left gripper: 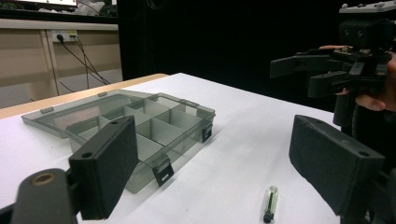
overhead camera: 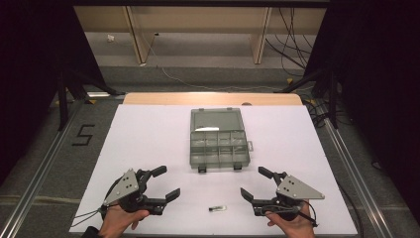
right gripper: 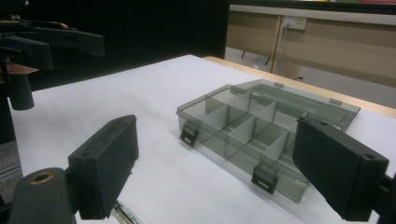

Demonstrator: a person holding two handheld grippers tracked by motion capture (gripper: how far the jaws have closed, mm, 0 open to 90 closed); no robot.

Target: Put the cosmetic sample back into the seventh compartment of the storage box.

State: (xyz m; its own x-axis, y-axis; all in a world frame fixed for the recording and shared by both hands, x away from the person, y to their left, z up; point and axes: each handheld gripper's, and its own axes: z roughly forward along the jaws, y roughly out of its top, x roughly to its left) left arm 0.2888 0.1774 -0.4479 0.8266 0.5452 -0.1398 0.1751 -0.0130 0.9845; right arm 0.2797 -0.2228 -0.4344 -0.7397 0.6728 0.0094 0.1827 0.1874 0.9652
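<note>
A smoky grey compartment box (overhead camera: 218, 139) lies in the middle of the white table (overhead camera: 148, 134) with its lid folded back; its cells look empty (left gripper: 154, 126) (right gripper: 261, 126). A small clear tube with a dark tip (overhead camera: 217, 208) lies near the front edge, between the two hands, seen also past the left jaws (left gripper: 270, 203) and at the bottom of the right gripper view (right gripper: 125, 215). My left gripper (overhead camera: 166, 182) rests at the front left, open with nothing between its pads. My right gripper (overhead camera: 253, 182) rests at the front right, open and holding nothing.
The table's wooden far edge (overhead camera: 213, 98) lies beyond the box. Metal rails (overhead camera: 42, 173) run along both sides on the floor, tripod legs (overhead camera: 69, 87) and cables (overhead camera: 292, 39) stand behind. White surface spreads left and right of the box.
</note>
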